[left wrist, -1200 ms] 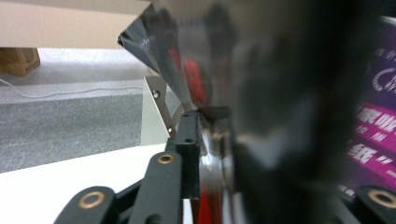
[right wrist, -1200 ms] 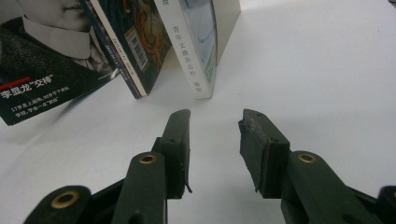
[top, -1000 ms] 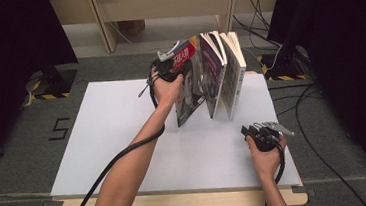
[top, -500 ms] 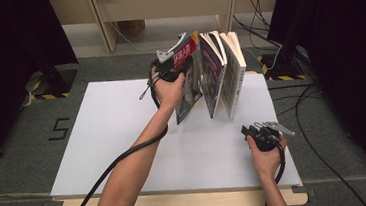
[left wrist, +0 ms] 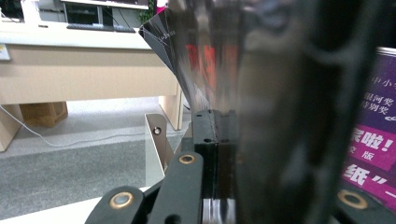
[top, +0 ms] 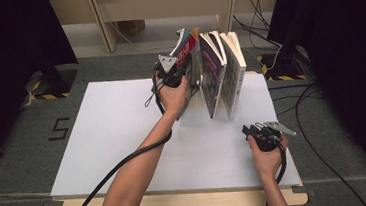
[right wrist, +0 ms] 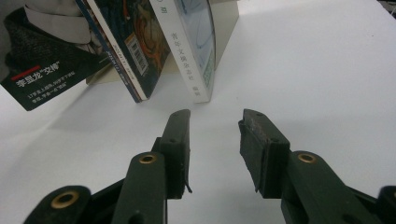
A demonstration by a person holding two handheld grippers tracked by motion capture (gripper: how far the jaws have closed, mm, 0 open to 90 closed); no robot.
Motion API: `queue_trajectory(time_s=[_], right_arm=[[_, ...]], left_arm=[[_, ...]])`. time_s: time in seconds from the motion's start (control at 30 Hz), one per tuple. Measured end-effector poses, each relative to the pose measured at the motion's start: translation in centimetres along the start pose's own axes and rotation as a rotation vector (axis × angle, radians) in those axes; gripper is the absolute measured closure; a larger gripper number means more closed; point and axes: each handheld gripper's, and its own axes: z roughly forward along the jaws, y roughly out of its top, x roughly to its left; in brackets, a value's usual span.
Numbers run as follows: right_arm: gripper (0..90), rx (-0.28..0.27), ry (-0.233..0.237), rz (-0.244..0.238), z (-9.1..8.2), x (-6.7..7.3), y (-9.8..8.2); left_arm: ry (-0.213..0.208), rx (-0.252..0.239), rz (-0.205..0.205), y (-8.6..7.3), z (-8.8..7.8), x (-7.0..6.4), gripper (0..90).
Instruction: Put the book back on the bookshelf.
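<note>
White tabletop (top: 124, 138) fills the middle of a dim room, with dark curtains to either side and a pale wooden frame beyond the far edge.

Nearest the person, the right gripper (top: 269, 129) rests low on the table with its jaws apart and nothing between them. Ahead of its tips and a little to its left, seen in its own view, a white-spined book (right wrist: 198, 51) leans against the dark-covered book (right wrist: 133, 51) next to it, both well apart from the pads.

Farther out, the left gripper (top: 176, 73) is clamped on a thin glossy magazine (top: 187, 57), the leftmost volume of the leaning row. In the left gripper view its jaws meet tight on the curling dark cover (left wrist: 205, 70), and a purple cover (left wrist: 373, 140) stands just beside it on its right. The magazine's foot looks tipped away from the row, though whether it has left the table cannot be told.

Judged from this, the step in hand is drawing that magazine out of the row. The next move calls for a steady pull away from the neighbouring books, which could slump once their support goes, while the right gripper is free to steady them.
</note>
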Motion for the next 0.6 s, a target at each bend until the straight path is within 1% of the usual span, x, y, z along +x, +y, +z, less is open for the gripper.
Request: queue_trajectory(time_s=[0.1,0.13,0.17,0.27,0.37,0.4,0.43,0.47,0.53,0.57,0.6], right_arm=[[63.4,0.003,0.0,0.006,0.0,0.0,0.0],[63.4,0.003,-0.002,0.002,-0.1,0.0,0.0],[63.4,0.003,-0.002,0.002,-0.1,0.0,0.0],[63.5,-0.003,-0.001,-0.005,-0.1,-0.1,0.0],[63.4,-0.003,-0.004,0.0,-0.1,-0.1,0.0],[63.4,-0.003,-0.002,-0.006,-0.1,-0.1,0.0],[63.4,-0.002,-0.002,-0.006,-0.1,-0.1,0.0],[63.4,0.002,-0.003,-0.005,-0.1,-0.1,0.0],[63.4,0.003,-0.001,-0.008,-0.1,-0.1,0.0],[63.4,0.003,-0.001,-0.008,-0.1,-0.1,0.0],[63.4,0.003,-0.001,-0.008,-0.1,-0.1,0.0]], left_arm=[[0.005,-0.014,0.009,-0.1,-0.3,-0.3,86.3],[0.009,-0.028,0.026,0.0,-0.5,-0.6,86.3],[0.009,-0.028,0.026,0.0,-0.5,-0.6,86.3],[0.03,-0.042,0.02,-0.2,-0.6,-0.4,86.2],[0.034,-0.034,0.021,-0.7,-0.4,-0.3,86.2],[0.034,-0.03,0.022,-1.0,-0.3,-0.3,86.2],[0.033,-0.03,0.02,-1.3,-0.2,-0.3,86.2],[0.027,-0.033,0.027,-1.6,-0.1,-0.4,86.1],[0.026,-0.034,0.031,-1.6,-0.2,-0.5,86.0],[0.023,-0.03,0.048,-1.6,-0.2,-0.6,86.0],[0.023,-0.03,0.048,-1.6,-0.2,-0.6,85.9]])
